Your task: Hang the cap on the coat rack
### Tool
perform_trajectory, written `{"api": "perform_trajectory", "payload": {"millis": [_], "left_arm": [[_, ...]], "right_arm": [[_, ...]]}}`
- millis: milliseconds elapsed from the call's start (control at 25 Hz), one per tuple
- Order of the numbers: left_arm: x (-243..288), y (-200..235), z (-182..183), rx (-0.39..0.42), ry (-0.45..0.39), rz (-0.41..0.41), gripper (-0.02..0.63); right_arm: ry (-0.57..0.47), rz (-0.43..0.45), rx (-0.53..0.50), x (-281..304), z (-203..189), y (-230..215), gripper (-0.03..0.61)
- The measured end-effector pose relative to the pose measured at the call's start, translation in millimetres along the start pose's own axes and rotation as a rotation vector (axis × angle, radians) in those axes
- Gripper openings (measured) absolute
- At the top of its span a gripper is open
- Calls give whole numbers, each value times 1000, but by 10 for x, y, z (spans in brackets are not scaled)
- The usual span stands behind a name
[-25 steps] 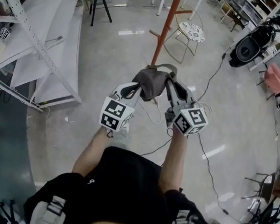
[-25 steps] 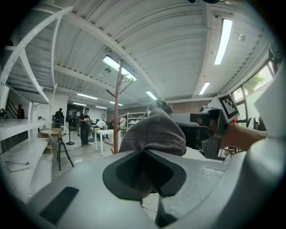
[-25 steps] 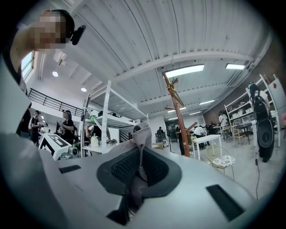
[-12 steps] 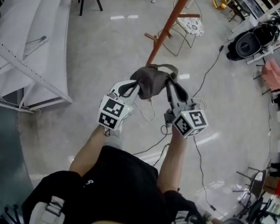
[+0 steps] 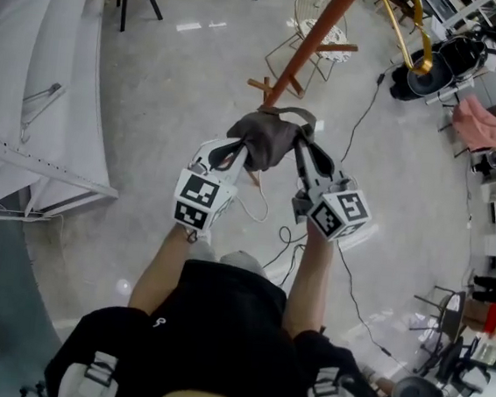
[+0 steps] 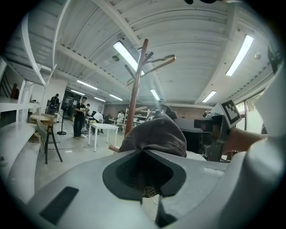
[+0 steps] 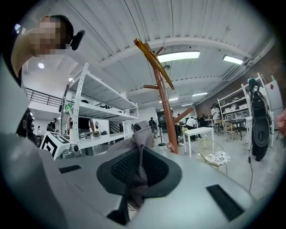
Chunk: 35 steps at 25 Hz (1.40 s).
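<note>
A grey-brown cap (image 5: 267,140) hangs between my two grippers in the head view, held up in front of the person. My left gripper (image 5: 240,154) is shut on the cap's left edge, and the cap's crown (image 6: 156,134) bulges just beyond its jaws. My right gripper (image 5: 299,151) is shut on the cap's strap side, with a fold of fabric (image 7: 136,174) pinched between its jaws. The orange-brown coat rack (image 5: 313,41) stands just beyond the cap, its pole (image 7: 163,107) and pegs rising ahead in both gripper views (image 6: 136,89).
White metal shelving (image 5: 37,109) runs along the left. A wire chair with a patterned seat (image 5: 315,20) stands behind the rack. Cables (image 5: 346,274) trail over the grey floor. A vacuum-like machine (image 5: 433,72) and clutter sit at the right. People stand far off by white tables (image 6: 100,127).
The person has walked forward with the cap: the coat rack is closer and its base sits right behind the cap. Both grippers keep the same hold.
</note>
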<state>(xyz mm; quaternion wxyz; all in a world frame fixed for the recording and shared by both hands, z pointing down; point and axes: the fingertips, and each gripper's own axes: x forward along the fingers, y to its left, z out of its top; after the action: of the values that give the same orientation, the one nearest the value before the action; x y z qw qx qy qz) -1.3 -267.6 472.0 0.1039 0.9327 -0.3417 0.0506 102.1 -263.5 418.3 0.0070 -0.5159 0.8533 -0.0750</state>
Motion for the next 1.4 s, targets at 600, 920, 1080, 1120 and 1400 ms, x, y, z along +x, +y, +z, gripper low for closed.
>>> {"api": "perform_trajectory", "payload": {"millis": [600, 920, 1080, 1120, 1400], "left_arm": [[495, 175, 82, 46, 30, -50, 9], [755, 212, -117, 13, 120, -44, 9], [881, 247, -242, 7, 156, -31, 9], [914, 248, -289, 5, 170, -30, 9], [1150, 323, -591, -8, 253, -10, 9]], "right_arm": [[-6, -35, 54, 338, -8, -540, 14], [86, -43, 109, 474, -248, -837, 15], [118, -37, 125, 565, -371, -950, 15], [125, -33, 130, 585, -407, -970, 15], [191, -36, 164, 765, -674, -1146, 15]]}}
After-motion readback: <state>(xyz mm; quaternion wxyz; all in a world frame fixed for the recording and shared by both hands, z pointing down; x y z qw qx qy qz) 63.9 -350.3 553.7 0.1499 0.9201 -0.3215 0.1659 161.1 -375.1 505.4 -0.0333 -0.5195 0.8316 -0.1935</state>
